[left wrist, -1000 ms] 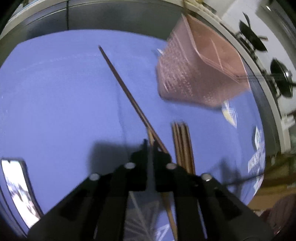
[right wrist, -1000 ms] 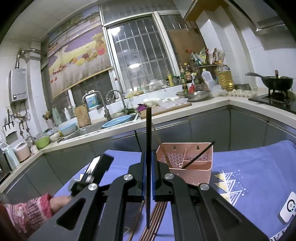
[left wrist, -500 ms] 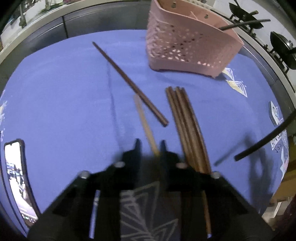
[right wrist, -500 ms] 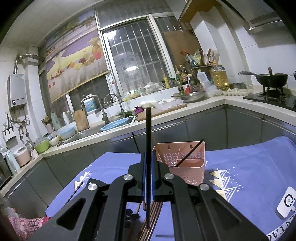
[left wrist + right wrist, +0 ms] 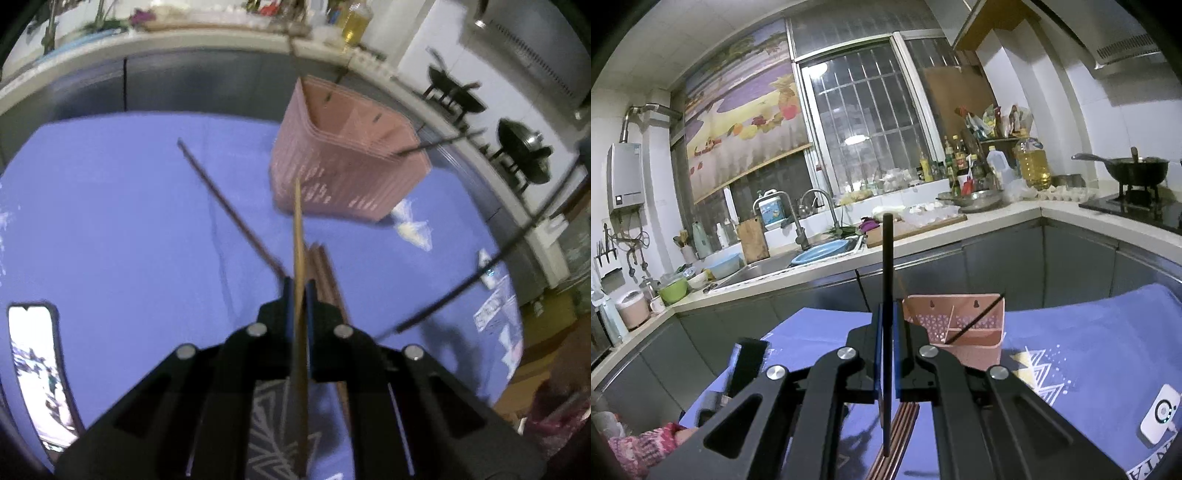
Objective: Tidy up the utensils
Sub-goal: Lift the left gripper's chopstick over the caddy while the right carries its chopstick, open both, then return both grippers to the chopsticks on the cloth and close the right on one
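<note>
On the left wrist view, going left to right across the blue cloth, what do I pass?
Phone → loose dark chopstick → light chopstick clamped in the left hand-held gripper → pink basket → black chopstick reaching in from the right.

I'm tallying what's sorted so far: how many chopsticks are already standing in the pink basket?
1: a black chopstick leans in the pink basket. More may be hidden behind its walls.
</note>
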A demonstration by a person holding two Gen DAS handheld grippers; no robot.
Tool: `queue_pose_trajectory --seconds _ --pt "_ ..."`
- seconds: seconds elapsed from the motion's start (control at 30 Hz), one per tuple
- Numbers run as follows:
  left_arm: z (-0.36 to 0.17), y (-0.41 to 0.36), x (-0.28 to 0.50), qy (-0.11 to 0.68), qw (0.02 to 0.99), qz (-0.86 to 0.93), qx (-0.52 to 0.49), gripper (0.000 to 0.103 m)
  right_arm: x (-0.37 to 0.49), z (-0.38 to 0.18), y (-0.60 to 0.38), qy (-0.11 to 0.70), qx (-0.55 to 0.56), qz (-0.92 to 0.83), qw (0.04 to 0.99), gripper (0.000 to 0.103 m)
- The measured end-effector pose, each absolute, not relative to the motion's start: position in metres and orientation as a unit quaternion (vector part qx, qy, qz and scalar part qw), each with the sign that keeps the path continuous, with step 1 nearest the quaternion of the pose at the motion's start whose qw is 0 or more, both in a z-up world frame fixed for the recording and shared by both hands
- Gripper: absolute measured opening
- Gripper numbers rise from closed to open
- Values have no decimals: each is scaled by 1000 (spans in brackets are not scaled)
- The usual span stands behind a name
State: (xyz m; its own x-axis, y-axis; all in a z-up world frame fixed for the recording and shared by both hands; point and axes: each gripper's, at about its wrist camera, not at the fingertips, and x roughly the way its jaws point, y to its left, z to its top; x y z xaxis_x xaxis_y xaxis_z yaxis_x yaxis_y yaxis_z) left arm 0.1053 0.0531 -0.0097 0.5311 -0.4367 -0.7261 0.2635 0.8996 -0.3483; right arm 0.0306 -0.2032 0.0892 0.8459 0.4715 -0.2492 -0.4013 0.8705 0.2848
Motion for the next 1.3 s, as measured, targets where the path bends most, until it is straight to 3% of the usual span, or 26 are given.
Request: queue_pose_trajectory --seconds 0.5,0.67,0.93,1.03,1.1,1.13,1.3 --pt "176 28 161 242 938 -239 -75 5 109 144 -191 70 93 185 976 5" --pt "155 2 205 258 940 -220 -43 5 154 113 -181 95 76 157 980 5" --pt "71 -13 240 374 903 -211 -32 6 168 62 -181 157 83 149 973 7" --pt "74 3 239 378 901 -203 -63 10 153 69 -186 128 95 136 978 15" --pt "85 20 230 359 909 -196 -83 23 139 78 -188 101 98 133 981 46" --pt "92 27 226 348 913 -191 -89 26 133 83 -188 90 98 133 982 53" --pt "121 76 182 289 934 -173 -121 29 90 103 -185 59 79 164 982 56"
